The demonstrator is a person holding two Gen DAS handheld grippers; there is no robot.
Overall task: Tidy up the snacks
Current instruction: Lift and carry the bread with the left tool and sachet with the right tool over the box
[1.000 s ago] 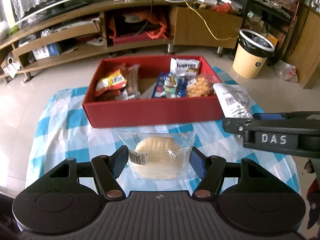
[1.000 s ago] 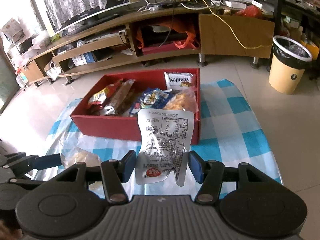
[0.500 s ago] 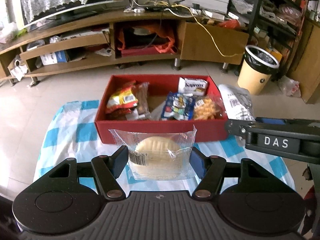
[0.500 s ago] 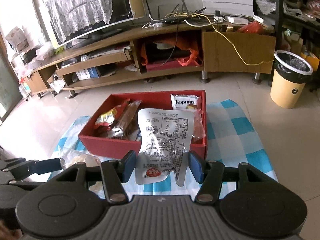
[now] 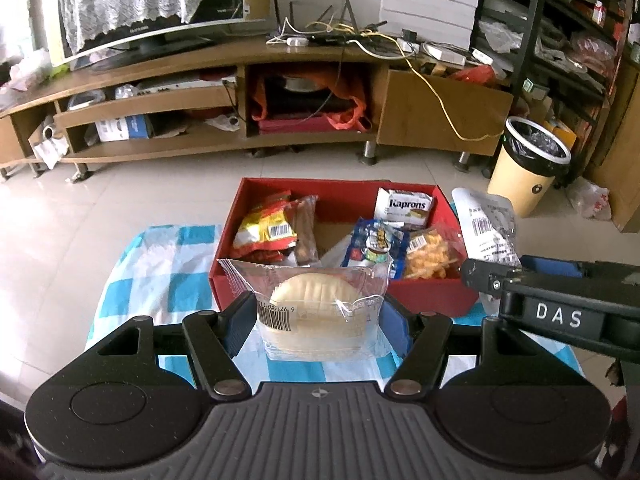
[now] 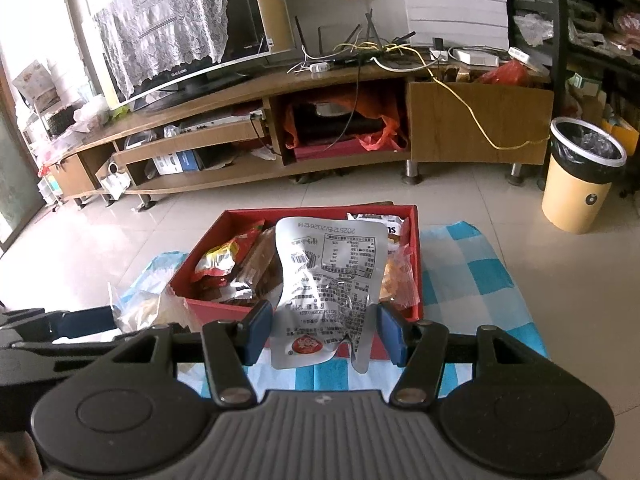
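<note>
We cannot read the small print on the silver pouch point(image 6: 328, 288), and in the right wrist view this pouch hides the middle of the red box point(image 6: 414, 256), so only the snacks on the box's left side and a strip at its right wall show there. The right gripper point(image 6: 325, 330) is cut off at the right edge of the left wrist view, where only its lettered finger appears. The left gripper point(image 5: 318, 326) has its jaws partly closed, both blue pads pressed against the sides of the clear-wrapped bun point(image 5: 320, 312); it is held off the blue checked cloth point(image 5: 160, 280), in front of the box's near wall. The right gripper's jaws are narrower, clamped on the lower part of the silver pouch, which stands upright and creased, a red round mark near its bottom edge. The bun is pale and round in a transparent wrapper with a barcode at its left. Inside the box we see a red-yellow bag point(image 5: 266, 230) at the left, a white Kaprons packet point(image 5: 404, 206) at the far right corner, a blue packet point(image 5: 374, 246) and an orange crisp bag point(image 5: 426, 252). The box sits on the cloth's far half.
</note>
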